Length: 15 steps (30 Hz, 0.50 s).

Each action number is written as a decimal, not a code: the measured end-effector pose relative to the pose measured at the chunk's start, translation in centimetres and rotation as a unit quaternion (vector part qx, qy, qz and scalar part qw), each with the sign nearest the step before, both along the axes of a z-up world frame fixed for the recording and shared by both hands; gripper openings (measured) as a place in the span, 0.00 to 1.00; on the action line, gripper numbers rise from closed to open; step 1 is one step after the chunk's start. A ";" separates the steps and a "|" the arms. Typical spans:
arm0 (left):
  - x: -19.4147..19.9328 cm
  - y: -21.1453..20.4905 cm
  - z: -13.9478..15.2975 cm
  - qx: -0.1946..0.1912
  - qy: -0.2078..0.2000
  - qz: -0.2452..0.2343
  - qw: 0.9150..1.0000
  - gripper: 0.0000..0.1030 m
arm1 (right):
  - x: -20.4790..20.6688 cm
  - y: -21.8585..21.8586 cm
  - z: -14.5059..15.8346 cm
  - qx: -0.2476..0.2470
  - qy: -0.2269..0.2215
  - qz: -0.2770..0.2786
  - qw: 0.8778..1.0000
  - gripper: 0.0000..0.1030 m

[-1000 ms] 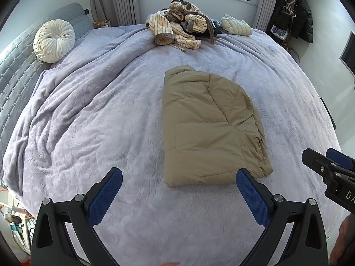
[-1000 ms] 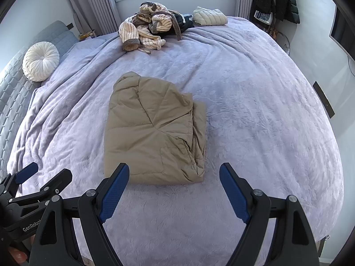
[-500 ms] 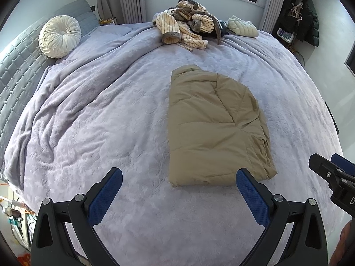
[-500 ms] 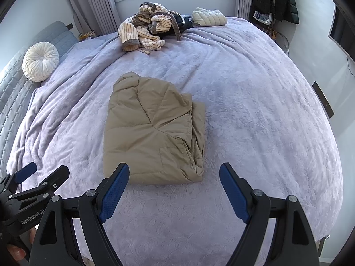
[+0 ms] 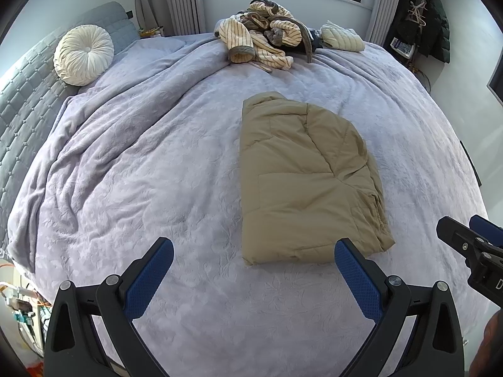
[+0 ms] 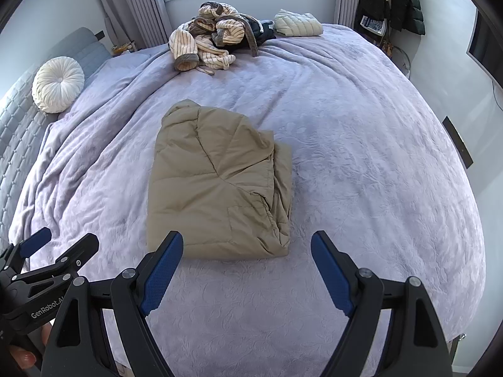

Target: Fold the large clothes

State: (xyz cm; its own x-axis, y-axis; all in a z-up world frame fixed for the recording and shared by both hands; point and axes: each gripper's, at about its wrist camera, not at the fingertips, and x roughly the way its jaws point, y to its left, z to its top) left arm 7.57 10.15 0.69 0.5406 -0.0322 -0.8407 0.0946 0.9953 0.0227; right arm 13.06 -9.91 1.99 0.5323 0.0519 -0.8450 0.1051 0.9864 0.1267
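Bed (image 5: 163,169) fills both views, covered by a lavender textured blanket (image 6: 361,144), rumpled into long folds along the headboard side. Grey quilted headboard (image 5: 22,103) at left edge. Tan padded jacket (image 5: 301,182), folded into a rough rectangle, lies flat near the middle of the bed, near edge toward the grippers; layered edges stack on its right side. Heap of unfolded clothes (image 5: 264,44) at the far end under the window: cream striped robe tangled with darker items. Just beside the heap, to its right, a folded cream quilted garment (image 6: 298,23). Dark coat (image 5: 430,22) hangs at the far right wall. Round white pleated cushion (image 5: 83,55) rests against the headboard. Left gripper (image 5: 253,273) hovers over the blanket short of the jacket's near edge, fingers spread wide, holding nothing. Right gripper (image 6: 246,267) likewise spread wide and empty, near the jacket's near right corner, not touching it. Each gripper shows at the edge of the other's view.
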 end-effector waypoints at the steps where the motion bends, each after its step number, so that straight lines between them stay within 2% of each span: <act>1: 0.0 0.0 0.0 0.000 0.000 -0.001 1.000 1.00 | 0.0 0.0 0.0 0.000 0.000 0.000 1.000 0.83; 15: 0.1 0.0 0.0 -0.001 0.001 -0.002 1.000 1.00 | 0.1 0.1 0.0 -0.001 0.001 0.000 1.000 0.83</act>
